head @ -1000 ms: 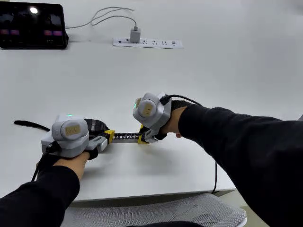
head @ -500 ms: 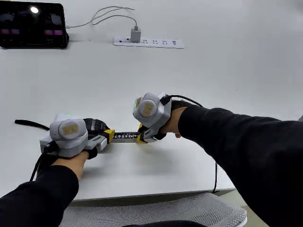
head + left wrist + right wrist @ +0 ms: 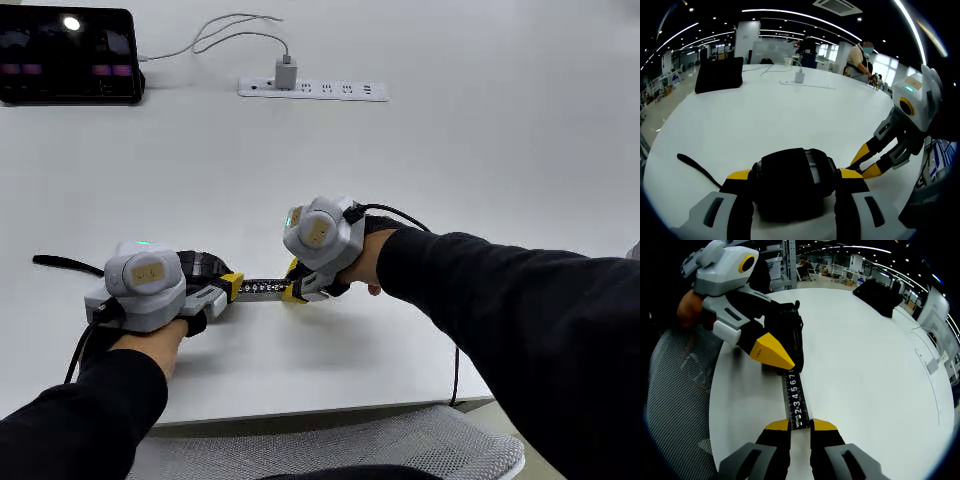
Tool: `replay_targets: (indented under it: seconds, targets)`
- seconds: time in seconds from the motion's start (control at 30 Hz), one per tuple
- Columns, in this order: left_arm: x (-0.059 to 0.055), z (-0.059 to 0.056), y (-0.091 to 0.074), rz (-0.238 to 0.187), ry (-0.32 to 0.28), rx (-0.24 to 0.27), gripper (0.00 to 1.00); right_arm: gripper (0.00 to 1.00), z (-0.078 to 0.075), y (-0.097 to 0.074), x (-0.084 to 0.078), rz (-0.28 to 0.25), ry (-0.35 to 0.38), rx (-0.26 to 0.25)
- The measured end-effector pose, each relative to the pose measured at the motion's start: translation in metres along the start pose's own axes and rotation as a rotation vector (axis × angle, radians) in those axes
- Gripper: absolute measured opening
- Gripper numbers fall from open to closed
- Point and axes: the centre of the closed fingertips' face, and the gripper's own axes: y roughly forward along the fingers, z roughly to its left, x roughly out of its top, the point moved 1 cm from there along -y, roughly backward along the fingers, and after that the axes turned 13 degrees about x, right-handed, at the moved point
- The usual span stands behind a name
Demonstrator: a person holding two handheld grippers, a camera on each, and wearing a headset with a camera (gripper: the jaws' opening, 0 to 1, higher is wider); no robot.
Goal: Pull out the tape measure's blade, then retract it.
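White counter (image 3: pixel 450 180) carries the black round tape measure case (image 3: pixel 203 266), clamped in the left tool (image 3: pixel 222 288); its short numbered blade (image 3: pixel 262 287) runs to the right tool (image 3: pixel 292 292). Left gripper view: yellow-tipped jaws squeeze the case (image 3: pixel 792 182) from both sides. Right gripper view: the right tool (image 3: pixel 800 426) pinches the blade's (image 3: pixel 795 401) end, the case (image 3: pixel 790 335) just beyond.

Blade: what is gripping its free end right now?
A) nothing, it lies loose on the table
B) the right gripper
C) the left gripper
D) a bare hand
B: in the right gripper view, the right gripper has its yellow tips closed on the end of the blade, while the left gripper clamps the case.
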Motion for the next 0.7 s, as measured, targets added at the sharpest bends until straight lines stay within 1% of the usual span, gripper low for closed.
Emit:
replay_targets:
  seconds: [0.1, 0.37, 0.57, 0.7]
  targets:
    - [0.0, 0.0, 0.0, 0.0, -0.001, 0.0, 0.61, 0.11, 0.0, 0.0, 0.001, -0.016, 0.02, 0.001]
    - [0.0, 0.0, 0.0, 0.001, -0.004, 0.0, 0.61, 0.11, 0.002, 0.002, 0.004, -0.027, 0.02, 0.001]
    - [0.0, 0.0, -0.001, -0.001, -0.006, 0.002, 0.61, 0.11, 0.001, 0.004, 0.007, -0.061, 0.024, 0.006]
    - [0.0, 0.0, -0.001, 0.001, -0.008, 0.002, 0.61, 0.11, 0.001, 0.006, 0.01, -0.074, 0.023, 0.004]
